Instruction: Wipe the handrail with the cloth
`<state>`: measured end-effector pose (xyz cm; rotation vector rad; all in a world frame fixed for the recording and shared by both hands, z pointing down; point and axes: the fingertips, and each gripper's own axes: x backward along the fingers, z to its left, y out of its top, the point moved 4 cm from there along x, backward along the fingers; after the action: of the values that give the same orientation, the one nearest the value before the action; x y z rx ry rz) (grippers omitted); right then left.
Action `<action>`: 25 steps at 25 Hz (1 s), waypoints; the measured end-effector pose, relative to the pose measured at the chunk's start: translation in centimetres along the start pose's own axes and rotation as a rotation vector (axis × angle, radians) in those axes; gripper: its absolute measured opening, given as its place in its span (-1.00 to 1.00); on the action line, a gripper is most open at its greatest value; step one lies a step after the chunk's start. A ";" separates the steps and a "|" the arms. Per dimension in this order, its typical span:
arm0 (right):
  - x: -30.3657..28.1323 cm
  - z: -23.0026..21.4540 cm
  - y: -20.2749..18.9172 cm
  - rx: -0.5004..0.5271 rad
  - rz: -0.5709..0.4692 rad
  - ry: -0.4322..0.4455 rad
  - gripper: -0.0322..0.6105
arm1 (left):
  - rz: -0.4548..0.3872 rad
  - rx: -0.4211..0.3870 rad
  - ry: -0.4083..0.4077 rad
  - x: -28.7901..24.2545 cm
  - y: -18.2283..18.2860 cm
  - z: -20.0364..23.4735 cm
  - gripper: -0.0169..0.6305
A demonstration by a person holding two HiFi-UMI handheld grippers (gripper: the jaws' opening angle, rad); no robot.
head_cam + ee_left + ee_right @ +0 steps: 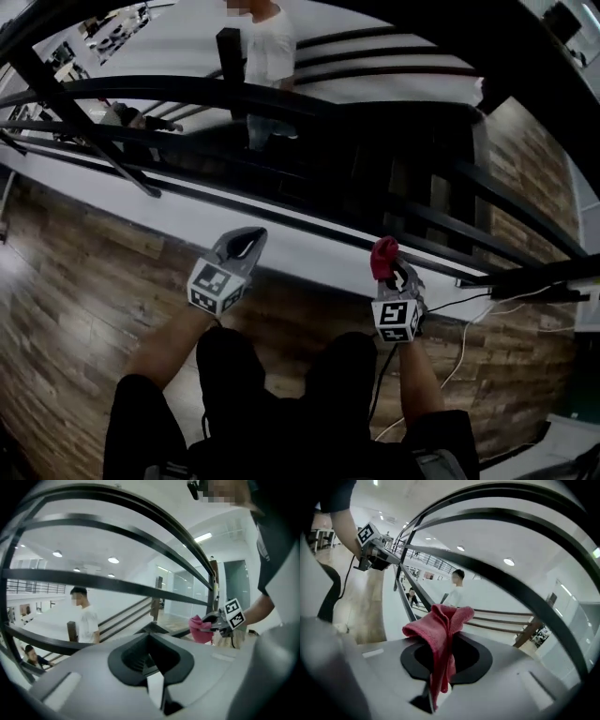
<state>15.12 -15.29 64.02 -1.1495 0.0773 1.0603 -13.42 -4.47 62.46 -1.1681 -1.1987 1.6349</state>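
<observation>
Crumpled red terry cloth (443, 637) sits clamped in the right claw (387, 270), whose jaws are clenched on its lower tail. The upper part bunches into a soft, folded lump above the dark recess, and the thin end of the fabric runs down into the slit, where it is lost from sight. In the head view this lump covers the claw's tips, so only the grey body and the square-marker cube (397, 321) behind them can be seen. The left claw (246, 240) is clenched too, its jaws pressed together with no object between them, and it is held apart from the cloth, at about the same height. Both claws point at the black metal handrail (169, 87), a set of long curved bars that run out of the picture at either side. The cloth lies in front of one lower bar, but no view shows whether fabric and metal touch. Below the bars a white ledge (187, 220) borders the brown wood-plank floor (84, 281), where a thin white cable (464, 347) trails to the right. Beyond the rail stands a person in a white T-shirt (270, 47), partly hidden by the bars. The holder's own forearms and dark-clad knees fill the bottom of the head view.
</observation>
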 end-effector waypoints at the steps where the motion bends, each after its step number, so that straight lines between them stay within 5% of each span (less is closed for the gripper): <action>1: 1.0 0.5 2.2 0.021 -0.013 0.026 -0.76 | -0.006 0.020 0.031 1.4 1.4 0.5 -0.95; 5: 4.9 1.2 11.8 0.129 -0.086 0.088 -0.76 | -0.009 0.037 0.073 6.1 8.6 0.6 -0.95; 12: 12.4 -1.2 25.9 0.109 -0.181 0.080 -0.76 | -0.066 0.006 0.034 11.7 22.8 0.8 -0.95; 19: 17.8 -4.9 33.6 0.027 -0.200 -0.057 -0.76 | -0.133 -0.002 0.029 15.7 32.5 3.1 -0.95; 25: 22.3 -7.8 35.9 -0.075 -0.275 -0.123 -0.76 | -0.209 0.005 0.030 16.5 38.1 2.4 -0.95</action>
<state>5.05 -6.75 23.11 -1.1229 -0.2142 0.8919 -22.81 0.85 22.34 -1.0231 -1.2523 1.4585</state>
